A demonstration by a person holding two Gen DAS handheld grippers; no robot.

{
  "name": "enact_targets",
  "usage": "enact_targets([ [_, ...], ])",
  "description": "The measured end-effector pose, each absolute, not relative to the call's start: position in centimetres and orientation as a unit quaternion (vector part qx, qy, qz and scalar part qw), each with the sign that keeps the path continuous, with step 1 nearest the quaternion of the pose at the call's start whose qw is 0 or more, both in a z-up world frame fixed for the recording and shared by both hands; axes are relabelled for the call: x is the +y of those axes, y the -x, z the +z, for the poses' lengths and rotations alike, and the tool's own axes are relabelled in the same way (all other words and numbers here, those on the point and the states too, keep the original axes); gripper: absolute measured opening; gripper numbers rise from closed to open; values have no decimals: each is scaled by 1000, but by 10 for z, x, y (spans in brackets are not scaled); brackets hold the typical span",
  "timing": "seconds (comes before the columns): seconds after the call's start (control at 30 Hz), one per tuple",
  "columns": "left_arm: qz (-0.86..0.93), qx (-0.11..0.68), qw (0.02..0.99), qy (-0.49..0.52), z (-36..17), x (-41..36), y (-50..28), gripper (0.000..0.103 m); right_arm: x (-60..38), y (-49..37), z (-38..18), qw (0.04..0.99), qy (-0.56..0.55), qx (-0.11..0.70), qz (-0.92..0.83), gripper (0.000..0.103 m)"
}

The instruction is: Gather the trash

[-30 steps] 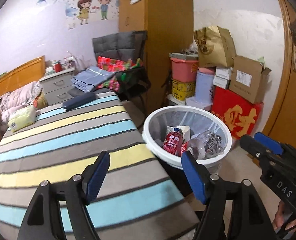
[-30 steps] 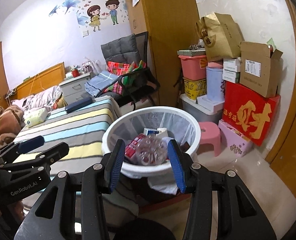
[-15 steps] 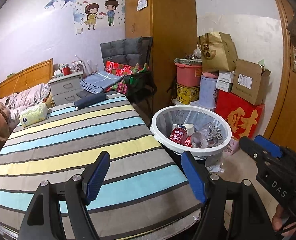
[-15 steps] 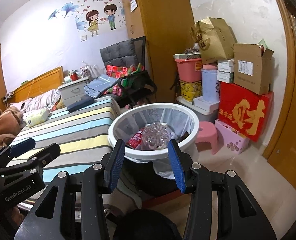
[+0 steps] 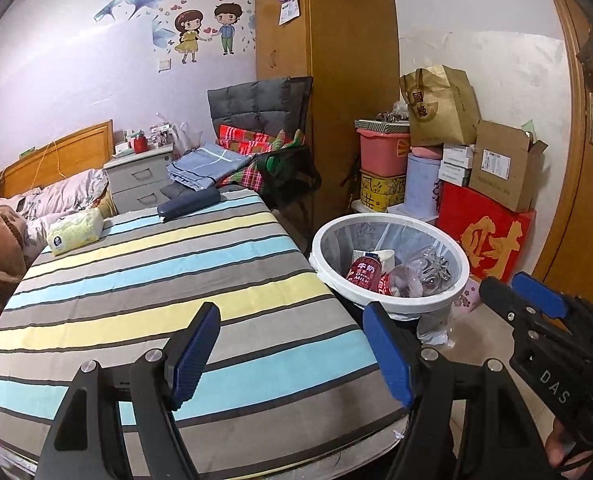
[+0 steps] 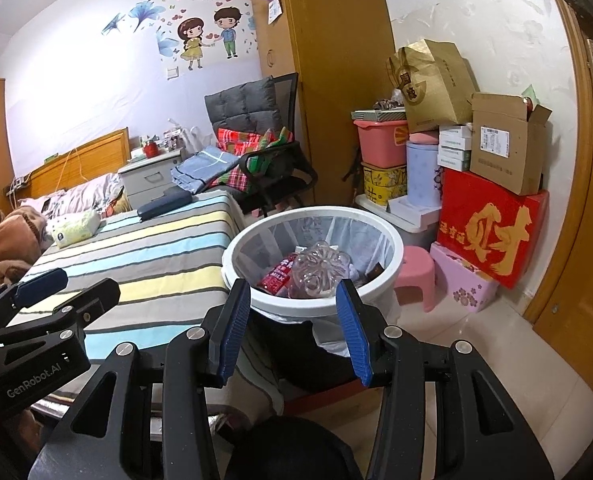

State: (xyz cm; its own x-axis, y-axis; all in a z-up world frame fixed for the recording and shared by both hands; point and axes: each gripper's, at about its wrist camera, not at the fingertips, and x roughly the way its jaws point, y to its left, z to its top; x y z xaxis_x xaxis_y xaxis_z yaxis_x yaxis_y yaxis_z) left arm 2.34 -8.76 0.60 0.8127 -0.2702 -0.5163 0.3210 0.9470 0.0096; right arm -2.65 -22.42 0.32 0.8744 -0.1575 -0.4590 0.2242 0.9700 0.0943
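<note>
A white trash bin (image 5: 392,307) with a clear liner stands beside the bed's foot; it also shows in the right wrist view (image 6: 312,305). Inside lie a red milk carton (image 5: 362,273), a clear plastic bottle (image 6: 318,267) and other trash. My left gripper (image 5: 292,354) is open and empty above the striped bedspread (image 5: 156,280), left of the bin. My right gripper (image 6: 292,332) is open and empty, in front of the bin's near rim. Each gripper shows in the other's view: the right one (image 5: 532,300), the left one (image 6: 64,288).
A tissue pack (image 5: 75,231) and a dark case (image 5: 188,203) lie on the bed. A chair with folded clothes (image 5: 264,160) stands behind it. Stacked boxes (image 5: 484,200) line the right wall, with a pink stool (image 6: 416,276) near the bin. A wooden door (image 6: 588,200) is at right.
Both grippers have pulled back and up from the bin, which now looks smaller and farther. More of the bed is in view. Both stay open.
</note>
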Motion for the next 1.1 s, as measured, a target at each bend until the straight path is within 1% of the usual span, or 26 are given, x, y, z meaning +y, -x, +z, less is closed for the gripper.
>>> enact_targets([
  [1.1, -146, 257, 954, -50, 10, -82, -17, 74, -217, 27, 5, 966, -75, 231, -90, 46],
])
